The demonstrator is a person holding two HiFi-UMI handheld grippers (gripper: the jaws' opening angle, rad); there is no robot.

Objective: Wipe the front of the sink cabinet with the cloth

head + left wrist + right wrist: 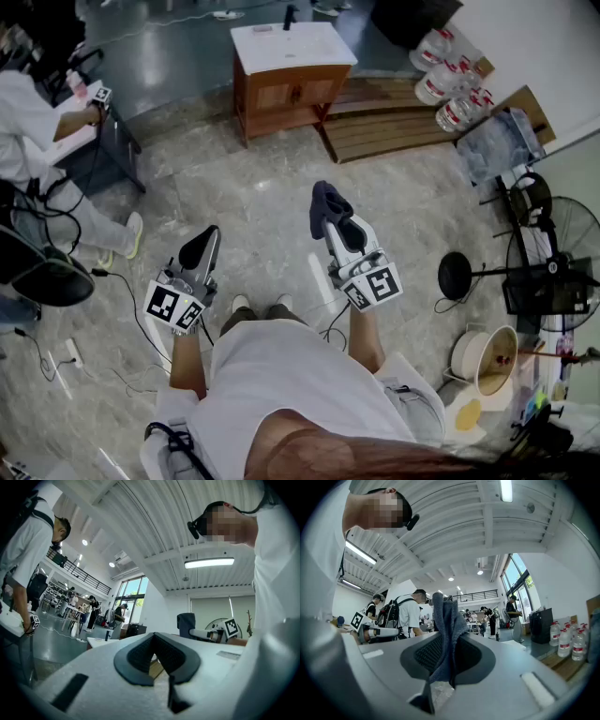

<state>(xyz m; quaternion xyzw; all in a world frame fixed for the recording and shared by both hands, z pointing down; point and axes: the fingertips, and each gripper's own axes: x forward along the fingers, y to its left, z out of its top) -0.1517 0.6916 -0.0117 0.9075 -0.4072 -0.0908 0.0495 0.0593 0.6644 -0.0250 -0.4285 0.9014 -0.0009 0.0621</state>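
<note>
Cloth (446,620), dark blue and crumpled, sits pinched between the jaws of my right gripper (444,641). The jaws are closed on it. It stands up past their tips and trails down between the black pads. Seen from my head, the cloth is a dark bundle at the far end of that gripper, held above the pale stone floor (234,197).

My left gripper (153,639) is to its left and apart from it, with its jaws brought together on nothing. Each gripper carries a cube with black-and-white square markers, which are patterns rather than words.

The sink cabinet (286,94) stands well apart from both grippers, at the far side of the floor. It has a brown panelled wooden front, a white basin top and a dark tap at its far edge.

Just right of the cabinet lies a slatted wooden pallet (389,117). Right of that is a cluster of clear water bottles (450,80) with red labels, their print too small for me to read. A black standing fan (562,234) is on the right. At the far left, a person (28,122) in white leans at a table (112,141).
</note>
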